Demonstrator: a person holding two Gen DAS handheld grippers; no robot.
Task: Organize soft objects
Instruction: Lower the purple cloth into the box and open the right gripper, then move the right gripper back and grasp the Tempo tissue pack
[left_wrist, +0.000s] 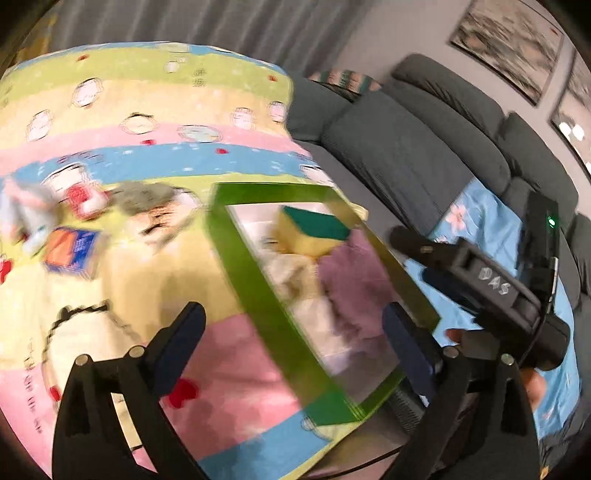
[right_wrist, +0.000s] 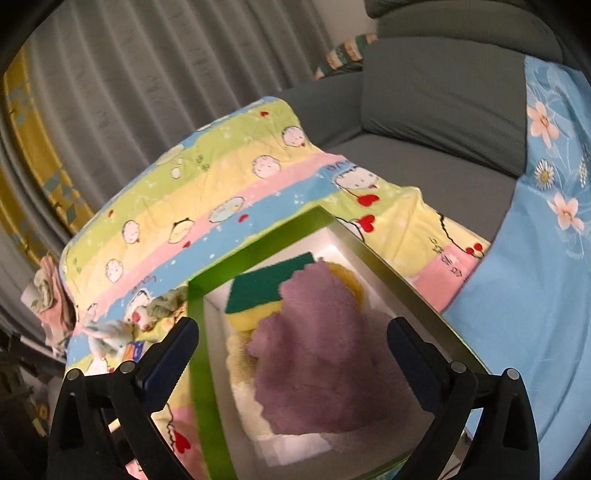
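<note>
Centre frame, the green box (right_wrist: 207, 354) already holds a sponge (right_wrist: 266, 288) and purple cloth (right_wrist: 317, 354); both grippers, left (left_wrist: 291, 339) and right (right_wrist: 291, 354), gape empty, while small toys (left_wrist: 85, 201) wait at left.

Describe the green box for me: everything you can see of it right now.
The green box is a shallow, open-topped rectangular tray with bright green walls and a pale, whitish inside; it looks like stiff card. It sits flat on the striped cartoon blanket, close beside the blue floral cloth. Inside lie a purple fluffy cloth on top, a yellow sponge with a green scouring side at the far end, and cream fabric beneath. Neither gripper touches it.
</note>
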